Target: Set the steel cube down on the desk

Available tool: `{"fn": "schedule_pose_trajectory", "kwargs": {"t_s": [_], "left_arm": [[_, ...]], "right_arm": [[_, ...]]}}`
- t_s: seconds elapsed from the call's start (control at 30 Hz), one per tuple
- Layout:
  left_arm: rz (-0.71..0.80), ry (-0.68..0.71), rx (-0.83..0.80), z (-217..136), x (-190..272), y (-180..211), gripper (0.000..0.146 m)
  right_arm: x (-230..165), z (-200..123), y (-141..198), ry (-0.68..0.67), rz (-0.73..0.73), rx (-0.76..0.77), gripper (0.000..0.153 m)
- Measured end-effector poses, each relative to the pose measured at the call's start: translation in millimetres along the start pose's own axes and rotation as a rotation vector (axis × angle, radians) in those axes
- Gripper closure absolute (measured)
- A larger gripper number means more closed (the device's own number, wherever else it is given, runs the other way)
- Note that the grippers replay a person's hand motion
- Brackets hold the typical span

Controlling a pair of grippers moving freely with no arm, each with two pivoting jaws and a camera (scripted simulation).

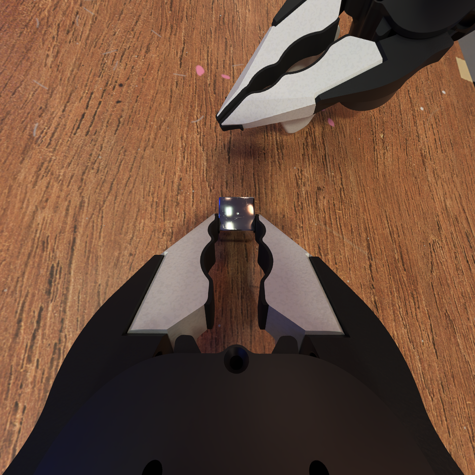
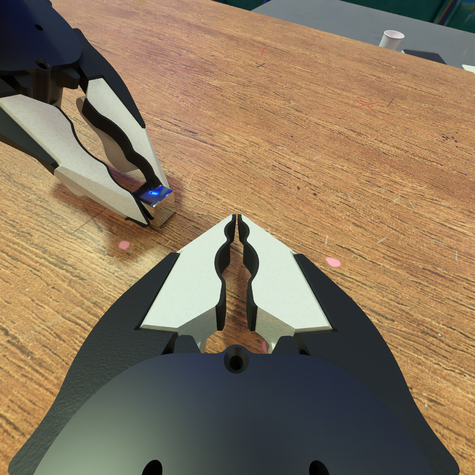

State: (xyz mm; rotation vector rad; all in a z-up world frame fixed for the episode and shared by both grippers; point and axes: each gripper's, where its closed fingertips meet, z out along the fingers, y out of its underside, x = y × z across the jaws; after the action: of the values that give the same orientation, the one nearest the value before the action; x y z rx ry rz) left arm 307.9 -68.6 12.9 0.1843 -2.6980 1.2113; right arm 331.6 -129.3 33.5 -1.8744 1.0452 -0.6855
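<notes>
The steel cube (image 1: pixel 236 213) is small and mirror-bright, between the tips of my left gripper (image 1: pixel 236 221), which is shut on it. In the right wrist view the cube (image 2: pixel 160 205) sits low against the wooden desk (image 2: pixel 308 154), its bottom edge at the surface, with the left gripper (image 2: pixel 154 203) clamped on its sides. My right gripper (image 2: pixel 236 217) is shut and empty, its tips just right of the cube. It shows in the left wrist view (image 1: pixel 226 123) at the upper right, beyond the cube.
Small pink spots (image 2: pixel 333 262) and red crosses (image 2: pixel 366 104) mark the desk. A white paper cup (image 2: pixel 391 39) and a dark object (image 2: pixel 424 55) stand on a grey table past the desk's far edge.
</notes>
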Motion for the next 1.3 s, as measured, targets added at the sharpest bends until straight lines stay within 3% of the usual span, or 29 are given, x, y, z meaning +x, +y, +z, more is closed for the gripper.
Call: {"fn": "schedule_pose_trajectory", "kwargs": {"t_s": [1.0,1.1,1.3], "left_arm": [[0.048,-0.036,0.0,-0.3,1.0,-0.1,0.118],[0.053,-0.047,0.04,-4.4,1.8,-4.7,0.118],[-0.09,0.091,0.192,-26.3,7.6,-18.6,0.115]], "right_arm": [[-1.3,-1.1,-1.3,0.01,-0.026,0.014,0.152],[-1.9,-1.3,-1.5,0.009,-0.031,0.015,0.152],[-3.4,0.2,0.6,0.005,-0.043,-0.001,0.152]]}}
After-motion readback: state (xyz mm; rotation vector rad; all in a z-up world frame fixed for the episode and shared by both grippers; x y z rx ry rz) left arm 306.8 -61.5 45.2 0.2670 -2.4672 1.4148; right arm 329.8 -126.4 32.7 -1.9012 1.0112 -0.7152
